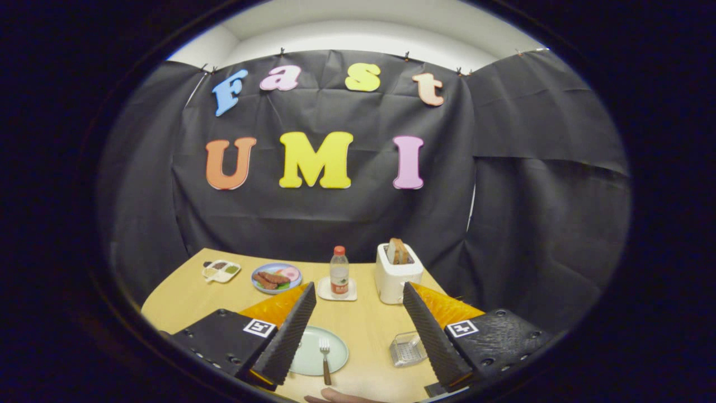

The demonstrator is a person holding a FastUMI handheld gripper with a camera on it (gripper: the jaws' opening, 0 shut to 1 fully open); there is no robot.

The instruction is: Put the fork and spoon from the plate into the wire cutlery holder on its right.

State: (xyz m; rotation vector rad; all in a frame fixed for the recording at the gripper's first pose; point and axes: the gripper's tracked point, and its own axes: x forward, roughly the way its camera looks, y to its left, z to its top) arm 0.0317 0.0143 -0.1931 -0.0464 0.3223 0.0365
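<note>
Gripper (pixel 358 305) wide open, holding nothing. Fork (pixel 324 358) lies on pale green plate (pixel 335 344), lower centre of frame, between the fingers, nearer the left one, handle over plate's near rim. Spoon can't be made out. Wire cutlery holder (pixel 407 348) sits right of plate, touching/partly behind right finger. Beyond fingers on wooden table (pixel 369 324): bottle (pixel 339 271) w/ red label, text too small to read; toaster (pixel 396 273) w/ bread.

table (pixel 369 327): light wood | far-left corner: sectioned tray (pixel 221 271) | far edge: plate of food (pixel 276 277), bottle (pixel 339 271) on coaster (pixel 338 292), toaster (pixel 396 275) | near edge: pale plate (pixel 316 352) held fork (pixel 325 361), wire cutlery holder (pixel 407 349) sat at its right
</note>
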